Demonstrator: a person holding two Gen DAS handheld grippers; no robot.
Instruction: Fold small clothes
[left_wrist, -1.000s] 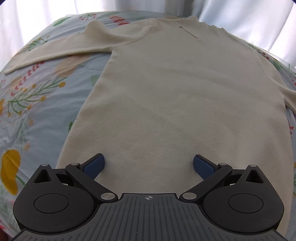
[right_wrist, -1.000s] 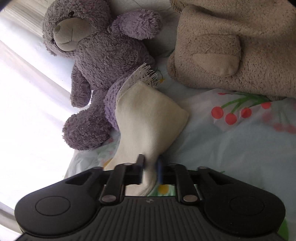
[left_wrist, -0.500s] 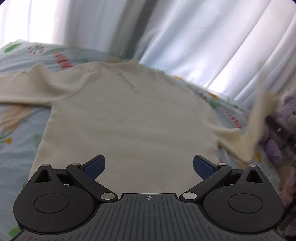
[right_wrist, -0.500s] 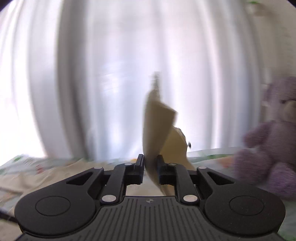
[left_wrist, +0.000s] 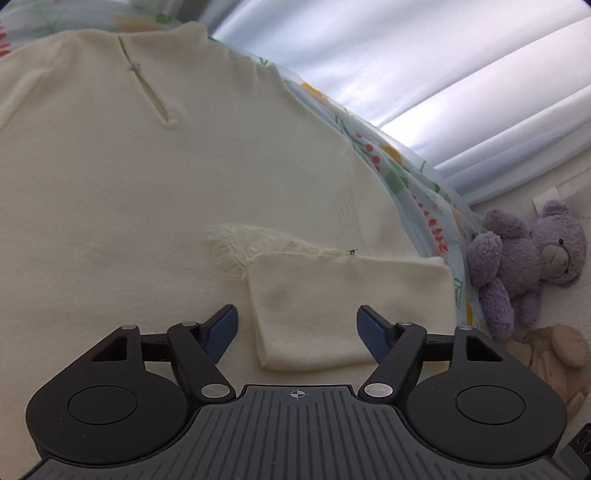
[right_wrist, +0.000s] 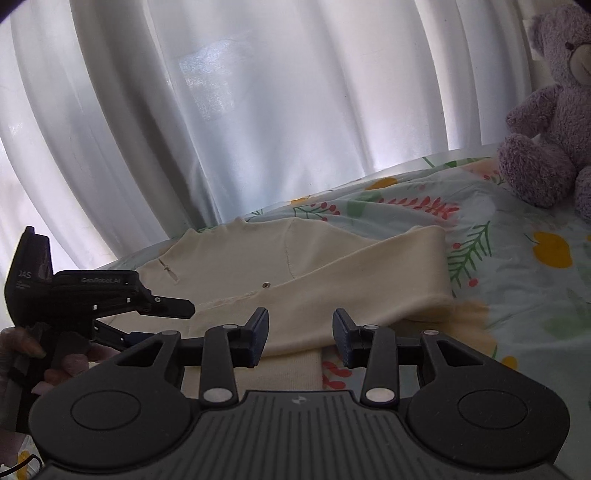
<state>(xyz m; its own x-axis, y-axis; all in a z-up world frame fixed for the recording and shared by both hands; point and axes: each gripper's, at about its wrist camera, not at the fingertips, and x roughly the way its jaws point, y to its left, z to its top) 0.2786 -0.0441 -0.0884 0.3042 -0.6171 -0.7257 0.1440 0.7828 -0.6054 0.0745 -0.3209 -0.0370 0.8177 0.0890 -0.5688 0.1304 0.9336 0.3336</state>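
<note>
Lying flat on the floral bedsheet (right_wrist: 524, 280) near its curtain-side edge, cream sweater (left_wrist: 147, 192) with sleeve (left_wrist: 351, 310) folded across, spreading just ahead of left gripper (left_wrist: 297, 321) and right gripper (right_wrist: 300, 332), both gaping wide, gripping nothing.

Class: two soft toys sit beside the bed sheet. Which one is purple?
The purple teddy bear, sitting upright nearer the curtain; the other soft toy below it is beige.

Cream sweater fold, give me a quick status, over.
Left gripper and right gripper both open, holding nothing. Cream sweater flat on bedsheet, right sleeve folded across body. Purple teddy off to the side, clear.
</note>
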